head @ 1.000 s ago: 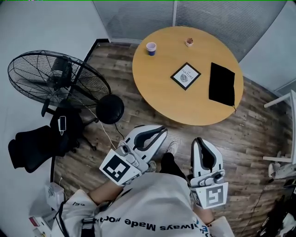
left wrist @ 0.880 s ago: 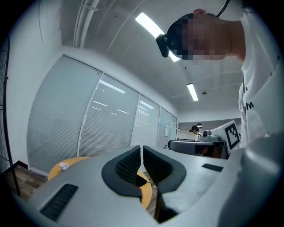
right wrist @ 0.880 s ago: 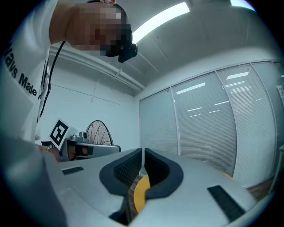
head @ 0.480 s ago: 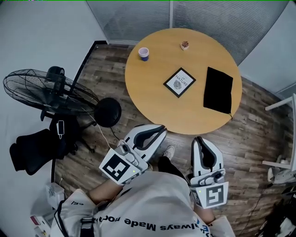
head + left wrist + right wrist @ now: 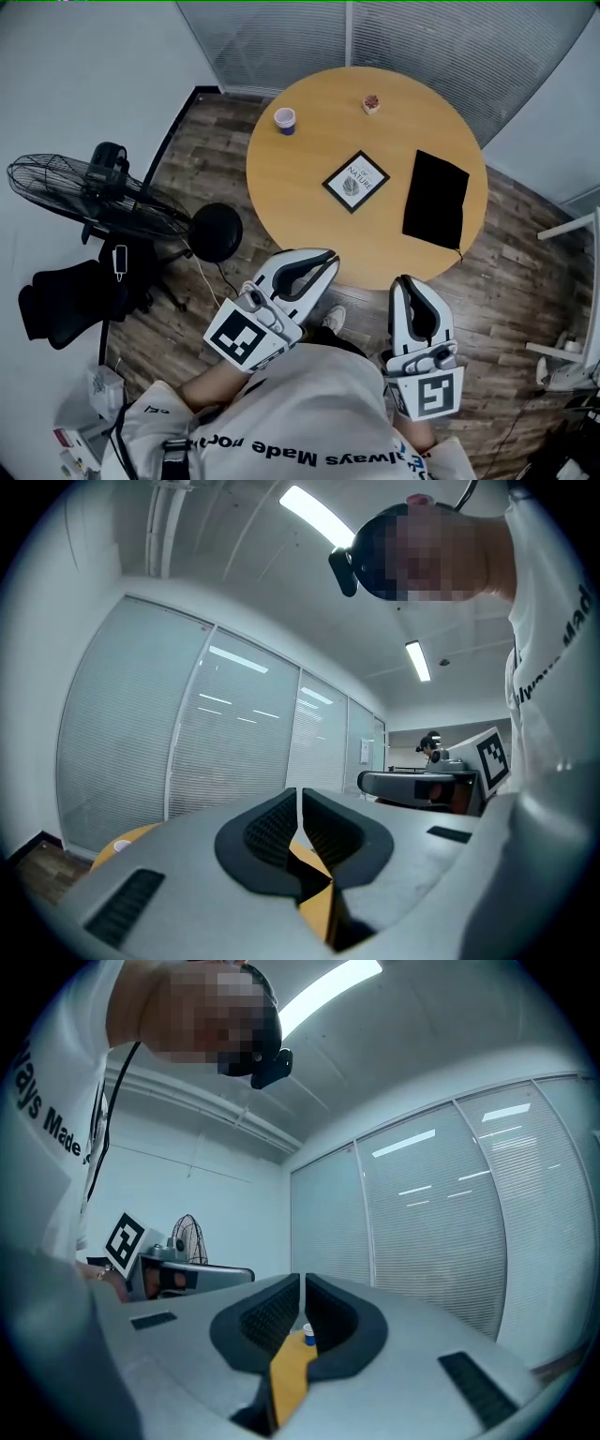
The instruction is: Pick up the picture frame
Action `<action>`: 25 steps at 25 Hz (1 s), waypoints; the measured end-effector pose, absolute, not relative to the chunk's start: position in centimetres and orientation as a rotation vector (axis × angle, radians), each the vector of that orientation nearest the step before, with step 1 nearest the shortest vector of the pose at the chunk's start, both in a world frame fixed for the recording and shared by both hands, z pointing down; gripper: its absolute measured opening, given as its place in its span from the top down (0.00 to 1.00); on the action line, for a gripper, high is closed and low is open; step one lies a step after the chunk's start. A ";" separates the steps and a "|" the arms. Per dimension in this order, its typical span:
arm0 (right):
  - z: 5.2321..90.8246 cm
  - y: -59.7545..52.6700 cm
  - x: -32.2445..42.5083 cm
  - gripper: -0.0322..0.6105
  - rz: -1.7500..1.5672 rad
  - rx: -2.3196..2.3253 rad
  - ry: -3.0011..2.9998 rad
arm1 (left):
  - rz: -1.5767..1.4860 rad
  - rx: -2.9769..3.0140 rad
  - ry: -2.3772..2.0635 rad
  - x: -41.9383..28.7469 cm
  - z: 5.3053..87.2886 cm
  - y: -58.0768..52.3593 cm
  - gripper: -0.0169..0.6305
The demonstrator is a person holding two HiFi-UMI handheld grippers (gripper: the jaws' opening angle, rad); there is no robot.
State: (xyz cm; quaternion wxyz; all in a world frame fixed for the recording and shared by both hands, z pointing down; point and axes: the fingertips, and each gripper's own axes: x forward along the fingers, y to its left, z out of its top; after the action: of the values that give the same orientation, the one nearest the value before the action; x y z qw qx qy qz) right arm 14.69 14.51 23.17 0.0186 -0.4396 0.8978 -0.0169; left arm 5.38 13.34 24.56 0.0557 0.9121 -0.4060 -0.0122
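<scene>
The picture frame [image 5: 356,181], black-edged with a white print, lies flat near the middle of the round wooden table [image 5: 309,202]. My left gripper [image 5: 328,256] and right gripper [image 5: 404,283] are held close to my body, short of the table's near edge, well apart from the frame. Both are shut with nothing between their jaws. In the left gripper view the pads [image 5: 272,829] meet with only a sliver of tabletop behind them. In the right gripper view the closed pads [image 5: 328,1314] show the table and a small cup [image 5: 307,1334] through the slit.
On the table: a black cloth pouch [image 5: 436,200] right of the frame, a paper cup [image 5: 284,119] at the far left, a small object [image 5: 371,103] at the far edge. A standing fan [image 5: 94,202] and a black chair [image 5: 70,295] stand to the left on the wood floor.
The view has shifted: the table and frame sit slightly lower and further left in the head view than before. Both grippers remain shut near my body.
</scene>
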 end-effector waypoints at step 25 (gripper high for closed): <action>25.1 8.0 14.6 0.88 -0.079 -1.348 2.826 | -0.018 2.751 -1.259 5.4 25.9 6.6 0.91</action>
State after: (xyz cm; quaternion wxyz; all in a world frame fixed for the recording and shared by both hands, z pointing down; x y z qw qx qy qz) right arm 14.58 8.03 25.11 0.0046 -0.4303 0.9023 -0.0254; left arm 5.36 6.58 25.95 0.0582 0.9078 -0.4154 -0.0059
